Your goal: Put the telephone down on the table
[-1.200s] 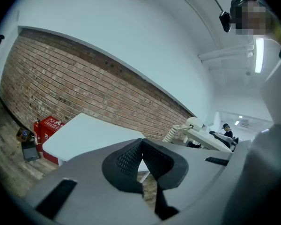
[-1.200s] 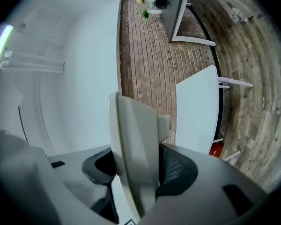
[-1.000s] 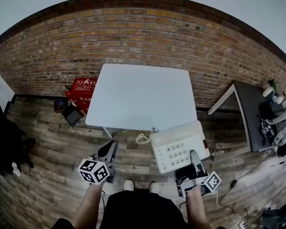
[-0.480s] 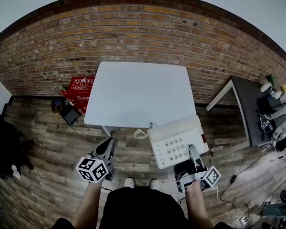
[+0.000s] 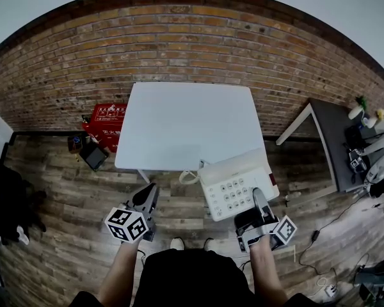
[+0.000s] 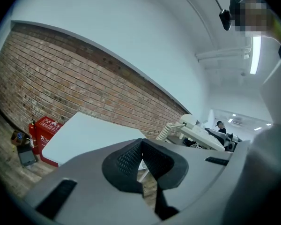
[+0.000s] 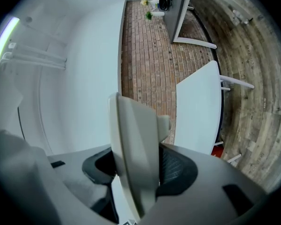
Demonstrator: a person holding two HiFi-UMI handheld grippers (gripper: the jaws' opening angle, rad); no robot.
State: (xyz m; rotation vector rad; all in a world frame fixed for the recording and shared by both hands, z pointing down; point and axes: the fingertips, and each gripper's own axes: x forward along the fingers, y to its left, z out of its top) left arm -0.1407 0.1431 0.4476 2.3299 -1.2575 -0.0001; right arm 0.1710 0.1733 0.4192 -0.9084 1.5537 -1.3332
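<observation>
Tabletop is our reference. It's white, backed up to the brick wall, and we see nothing standing on it. We judge the whole top is free as a landing spot.

Telephone isn't on it yet. It hangs over the wood floor, just off the tabletop's near right corner, keypad up and roughly level. We reckon it's held that way so it can go in flat over the near edge and land on its base.

Right tongs are clamped on the telephone's edge farthest from the tabletop, body squeezed between both pads. Gripping that trailing edge should keep the tongs clear of the tabletop. It's a one-sided hold, so our guess is the far end can sag.

Left tongs are closed, pads together, nothing between them. They sit short of the tabletop's near left corner, well apart from the telephone. Probably just parked out of the way.

Coiled cord droops from the telephone's left side to just beside the tabletop's near edge. It could snag there.

Hard to read:
- Tabletop legs: mostly under the top. One leg shows at the near left.
- Telephone underside: no view shows it. The right gripper view gets the body edge-on, which blocks most of what lies behind it.
- Handset: we can't separate it from the body in the head view. The left gripper view shows it at the cord end.
- Lower pad contact: covered by the body in the head view.
- Cord ends: we can't tell where they plug in.
</observation>
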